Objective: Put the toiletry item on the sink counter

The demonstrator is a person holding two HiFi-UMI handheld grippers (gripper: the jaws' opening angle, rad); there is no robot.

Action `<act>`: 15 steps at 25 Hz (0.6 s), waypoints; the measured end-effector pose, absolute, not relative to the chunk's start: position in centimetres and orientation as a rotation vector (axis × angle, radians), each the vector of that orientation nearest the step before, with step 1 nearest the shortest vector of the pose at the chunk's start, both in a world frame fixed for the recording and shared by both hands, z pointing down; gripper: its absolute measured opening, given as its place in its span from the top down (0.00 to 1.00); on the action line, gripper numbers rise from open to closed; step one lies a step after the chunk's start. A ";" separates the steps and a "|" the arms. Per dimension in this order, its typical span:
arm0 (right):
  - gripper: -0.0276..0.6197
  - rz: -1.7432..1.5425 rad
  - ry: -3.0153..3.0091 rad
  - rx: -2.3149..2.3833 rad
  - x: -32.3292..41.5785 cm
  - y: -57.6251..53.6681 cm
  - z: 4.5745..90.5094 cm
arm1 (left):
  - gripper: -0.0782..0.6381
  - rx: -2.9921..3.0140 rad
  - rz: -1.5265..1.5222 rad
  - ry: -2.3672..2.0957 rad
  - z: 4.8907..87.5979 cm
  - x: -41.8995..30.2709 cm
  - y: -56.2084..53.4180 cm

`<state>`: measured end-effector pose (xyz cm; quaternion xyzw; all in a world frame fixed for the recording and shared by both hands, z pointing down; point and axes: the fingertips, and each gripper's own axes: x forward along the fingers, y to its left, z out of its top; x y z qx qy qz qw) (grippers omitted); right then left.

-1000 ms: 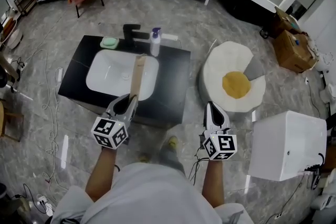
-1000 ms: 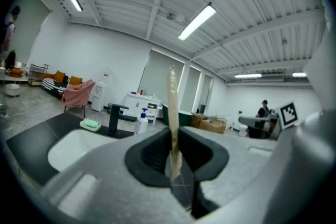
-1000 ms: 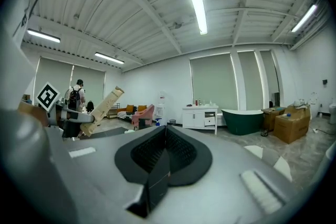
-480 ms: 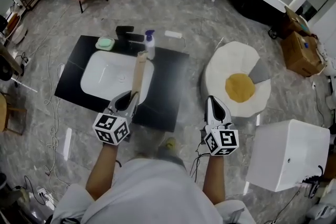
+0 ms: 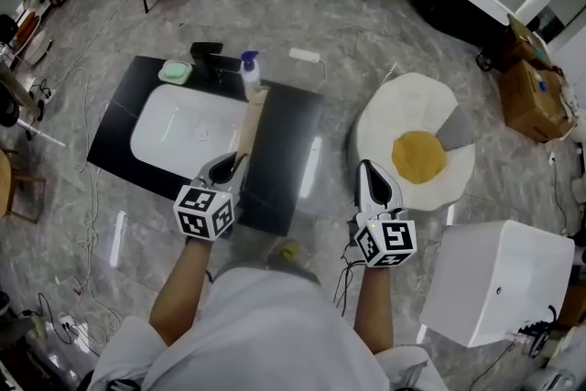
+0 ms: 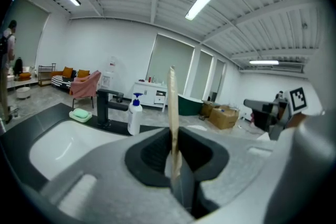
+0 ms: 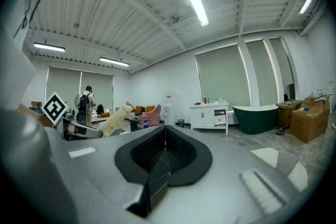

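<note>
My left gripper (image 5: 231,169) is shut on a long, flat, tan toiletry tube (image 5: 249,125) that sticks out forward over the black sink counter (image 5: 291,151), near the right rim of the white basin (image 5: 174,128). In the left gripper view the tube (image 6: 172,113) stands edge-on between the jaws. My right gripper (image 5: 377,186) is shut with nothing in it, held over the floor to the right of the counter. In the right gripper view the left gripper and its tube (image 7: 114,120) show at the left.
A white pump bottle (image 5: 247,75), a black faucet (image 5: 207,51) and a green soap on its dish (image 5: 175,71) stand along the counter's back edge. An egg-shaped rug (image 5: 414,144) lies to the right. A white box (image 5: 494,284) stands at the right front.
The view has shifted, so the counter sits lower and more to the left. My left gripper and the tube have moved a little right, toward the pump bottle. The right gripper has barely moved.
</note>
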<state>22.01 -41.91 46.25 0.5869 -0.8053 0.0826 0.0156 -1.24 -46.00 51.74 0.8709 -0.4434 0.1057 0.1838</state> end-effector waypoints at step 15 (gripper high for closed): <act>0.95 0.320 -2.510 1.792 26.0 -45.7 48.6 | 0.82 2.258 0.559 -1.247 62.8 2.4 -48.8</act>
